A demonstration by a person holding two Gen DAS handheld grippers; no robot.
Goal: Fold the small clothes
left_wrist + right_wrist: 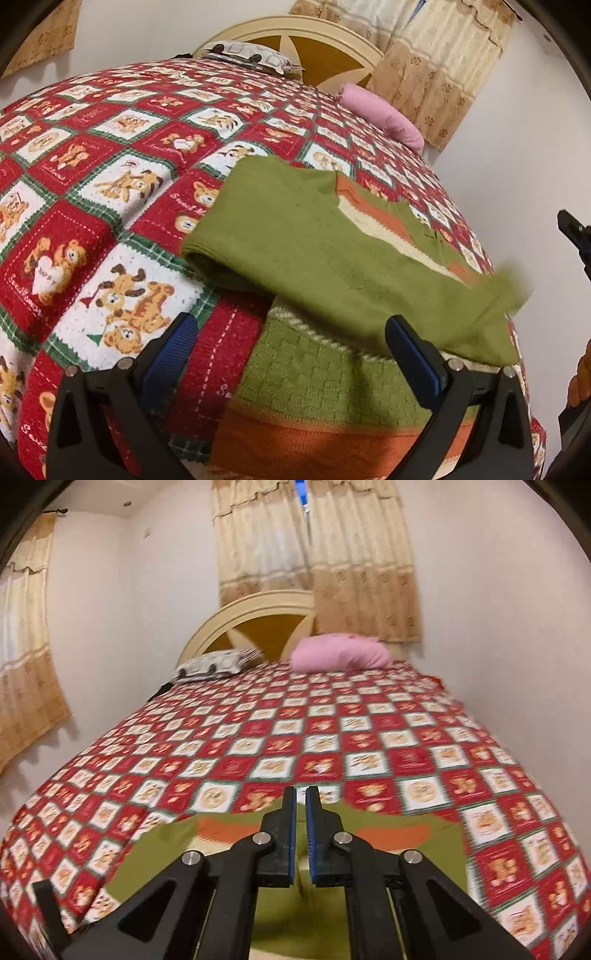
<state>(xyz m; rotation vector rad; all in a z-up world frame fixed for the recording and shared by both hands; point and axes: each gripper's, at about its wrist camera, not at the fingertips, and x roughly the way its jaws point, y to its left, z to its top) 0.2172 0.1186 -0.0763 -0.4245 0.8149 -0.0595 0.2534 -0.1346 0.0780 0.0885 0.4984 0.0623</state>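
**Bedroom, checked quilt: sweater fold under way**

You're working on a bed covered by a red and white quilt point(110, 206). Nearest you, the left tongs point(291, 354) stand spread wide and released, straddling the sweater's point(295, 240) knitted hem without pressing it. The sweater lies at the near edge of the bed, one green panel doubled over the body, orange and cream bands showing beneath.

Your right tongs point(301, 834) are clenched; green cloth sits between and below the pads, and a blurred corner is raised at the sweater's right edge, so you appear to be pinching fabric.

You look to be mid-fold. Next, carry that corner across and line up the edges before releasing.

Farther off lie a pink pillow point(340, 653), the headboard point(258, 627) and curtains point(317, 554).
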